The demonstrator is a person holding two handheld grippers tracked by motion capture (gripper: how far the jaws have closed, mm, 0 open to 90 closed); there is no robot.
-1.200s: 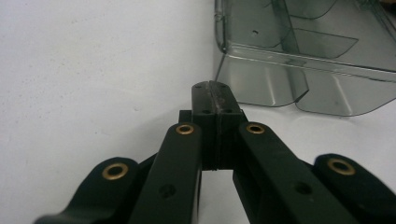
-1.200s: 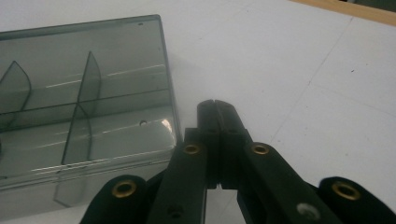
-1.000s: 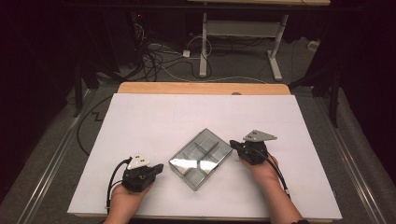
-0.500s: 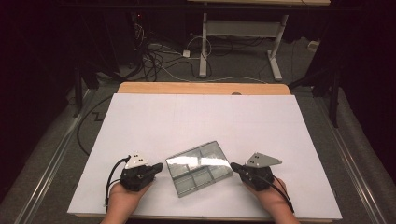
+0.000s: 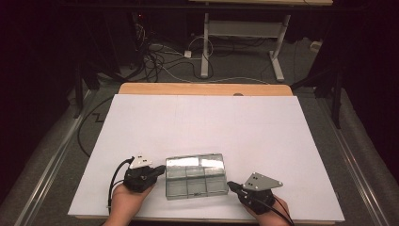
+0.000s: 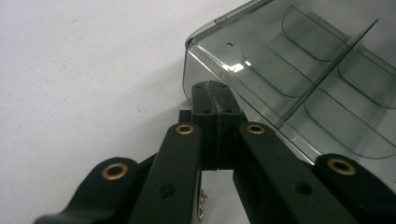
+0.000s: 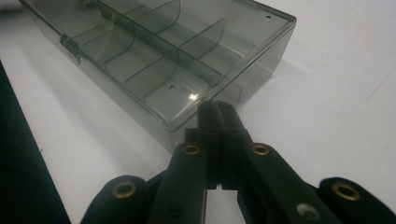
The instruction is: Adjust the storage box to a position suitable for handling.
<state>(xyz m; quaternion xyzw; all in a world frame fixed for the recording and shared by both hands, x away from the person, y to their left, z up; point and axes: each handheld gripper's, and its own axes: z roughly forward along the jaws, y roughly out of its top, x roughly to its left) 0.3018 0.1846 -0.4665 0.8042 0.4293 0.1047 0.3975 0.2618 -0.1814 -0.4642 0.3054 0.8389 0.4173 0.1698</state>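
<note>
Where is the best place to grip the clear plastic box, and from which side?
Probably the plastic box by its short end walls, one gripper from each side: it lies flat, lid closed, too wide across, and the shut left gripper and right gripper already sit there.

Box (image 6: 299, 79) runs off the left gripper view's right edge and the right gripper view's top edge; contents too faint to tell.

Clear smoky-grey plastic compartment box (image 5: 195, 175), rectangular, lid closed. Internal dividers visible through the lid: one long partition, curved cross-walls forming two rows of cells. Cells appear empty. Lies flat on the white tabletop (image 5: 211, 122), near its front edge, long side roughly parallel to that edge.
</note>
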